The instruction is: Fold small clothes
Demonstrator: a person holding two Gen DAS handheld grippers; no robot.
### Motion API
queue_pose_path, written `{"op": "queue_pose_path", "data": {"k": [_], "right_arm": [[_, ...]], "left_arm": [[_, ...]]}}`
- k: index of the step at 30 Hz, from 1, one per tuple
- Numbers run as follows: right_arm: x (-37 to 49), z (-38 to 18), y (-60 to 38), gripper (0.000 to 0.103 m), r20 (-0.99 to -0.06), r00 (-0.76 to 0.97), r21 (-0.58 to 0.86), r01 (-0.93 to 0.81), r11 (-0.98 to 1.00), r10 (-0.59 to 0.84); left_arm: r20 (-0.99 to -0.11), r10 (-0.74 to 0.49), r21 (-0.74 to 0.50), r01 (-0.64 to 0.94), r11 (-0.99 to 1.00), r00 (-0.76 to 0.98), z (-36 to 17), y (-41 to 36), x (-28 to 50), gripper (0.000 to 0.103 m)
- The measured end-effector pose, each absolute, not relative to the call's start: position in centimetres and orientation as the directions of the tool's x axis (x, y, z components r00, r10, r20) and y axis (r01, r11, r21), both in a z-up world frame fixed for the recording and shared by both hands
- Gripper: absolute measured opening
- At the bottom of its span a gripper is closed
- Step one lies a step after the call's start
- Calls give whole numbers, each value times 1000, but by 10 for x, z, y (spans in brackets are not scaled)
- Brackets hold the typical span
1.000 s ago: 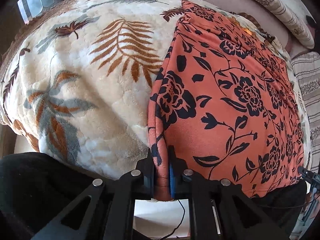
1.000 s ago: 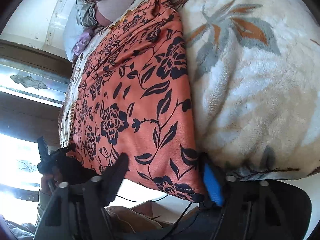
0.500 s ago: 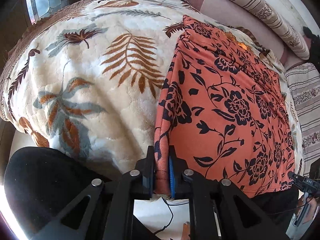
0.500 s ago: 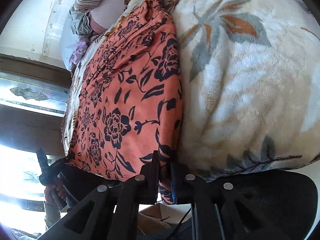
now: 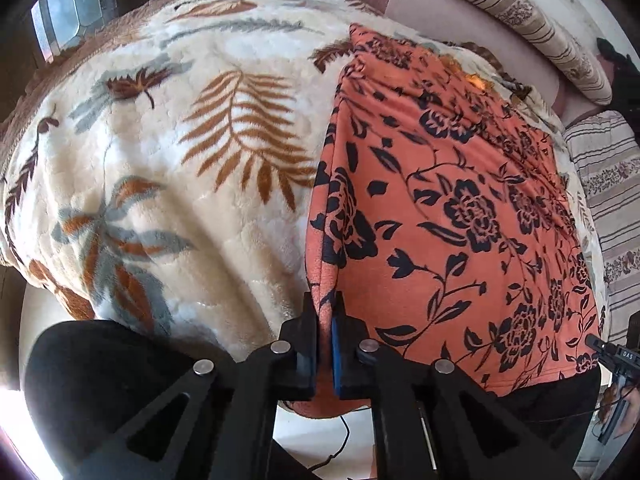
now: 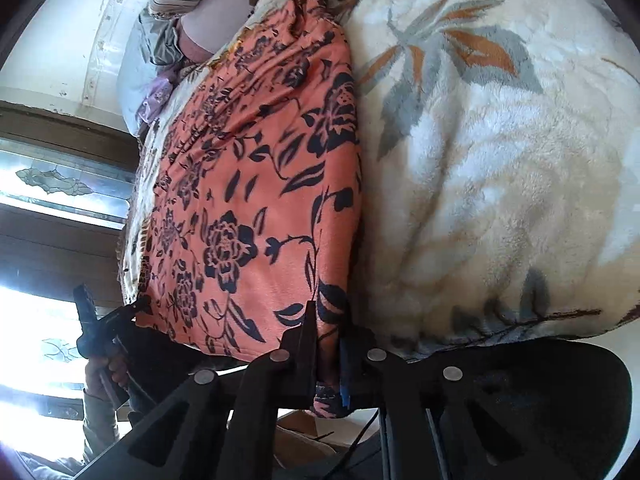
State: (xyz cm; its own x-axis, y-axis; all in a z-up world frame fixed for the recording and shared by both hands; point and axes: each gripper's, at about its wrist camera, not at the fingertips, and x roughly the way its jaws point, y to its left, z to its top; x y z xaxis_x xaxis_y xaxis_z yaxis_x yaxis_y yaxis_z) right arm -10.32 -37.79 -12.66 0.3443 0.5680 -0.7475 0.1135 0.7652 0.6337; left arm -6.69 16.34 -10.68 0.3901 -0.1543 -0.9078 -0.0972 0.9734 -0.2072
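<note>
An orange garment with a black flower print (image 5: 448, 216) lies spread on a cream plush blanket. My left gripper (image 5: 325, 312) is shut on its near left corner, the cloth pinched between the black finger and the blue pad. In the right wrist view the same garment (image 6: 256, 200) stretches away from me, and my right gripper (image 6: 328, 320) is shut on its near right corner. The other gripper shows at the garment's far near corner in each view, as the right gripper (image 5: 612, 356) and the left gripper (image 6: 104, 328). Both held corners hang at the bed's near edge.
The cream blanket with brown and grey leaves (image 5: 168, 184) covers the bed. Striped pillows (image 5: 520, 12) lie at the far end. A window (image 6: 56, 184) stands to the left in the right wrist view. Cables (image 5: 340, 436) and pale floor lie below the bed's edge.
My right gripper, open around the garment's corner a second ago, has shut on it. My left gripper kept its hold on its corner, and the bed's far end has come into view.
</note>
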Motion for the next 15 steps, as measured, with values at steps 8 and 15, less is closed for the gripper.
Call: {"op": "queue_pose_path", "data": {"k": [8, 15], "right_arm": [[-95, -153, -381, 14, -737, 305, 671, 222, 707, 604], [-92, -151, -375, 5, -757, 281, 646, 187, 740, 590]], "left_arm": [[-942, -150, -194, -123, 973, 301, -140, 162, -54, 16], [-933, -189, -214, -52, 975, 305, -130, 150, -47, 5]]}}
